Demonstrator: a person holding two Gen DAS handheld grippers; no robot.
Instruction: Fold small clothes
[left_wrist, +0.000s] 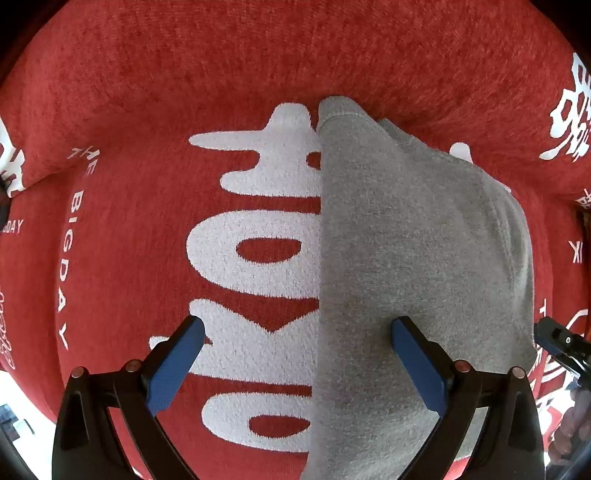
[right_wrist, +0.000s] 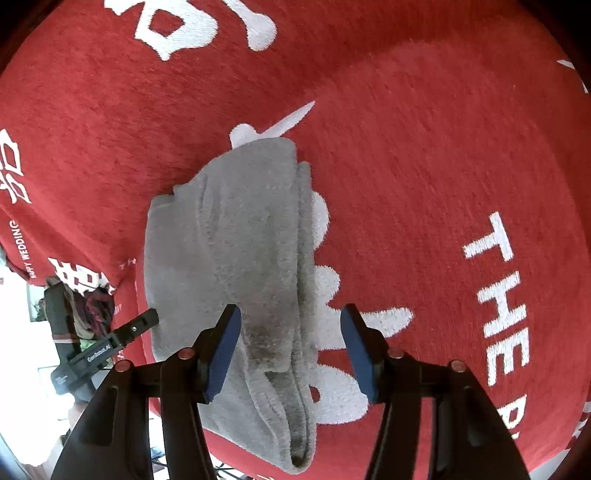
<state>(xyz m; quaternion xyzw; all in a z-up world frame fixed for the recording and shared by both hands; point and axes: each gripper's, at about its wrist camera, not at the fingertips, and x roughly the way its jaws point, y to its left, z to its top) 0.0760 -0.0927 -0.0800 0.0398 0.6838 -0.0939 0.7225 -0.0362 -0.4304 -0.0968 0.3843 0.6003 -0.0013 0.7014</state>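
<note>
Left wrist view: the left gripper (left_wrist: 297, 332) pointed down with its jaws wide apart, gripping nothing. The folded grey garment (left_wrist: 413, 258) lay flat with its straight left edge running up between the jaws; the right blue pad (left_wrist: 417, 363) sat over the grey cloth, the left pad over the red blanket (left_wrist: 110, 92) with white lettering that covered the whole surface.

In the right wrist view, the right gripper (right_wrist: 290, 349) also stood apart, empty, with the garment's (right_wrist: 229, 240) thick folded edge between its jaws and not pressed by either pad. Only this view showed the layered folds, the other gripper's black finger at the garment's left edge, and a bright cluttered room beyond the blanket.
</note>
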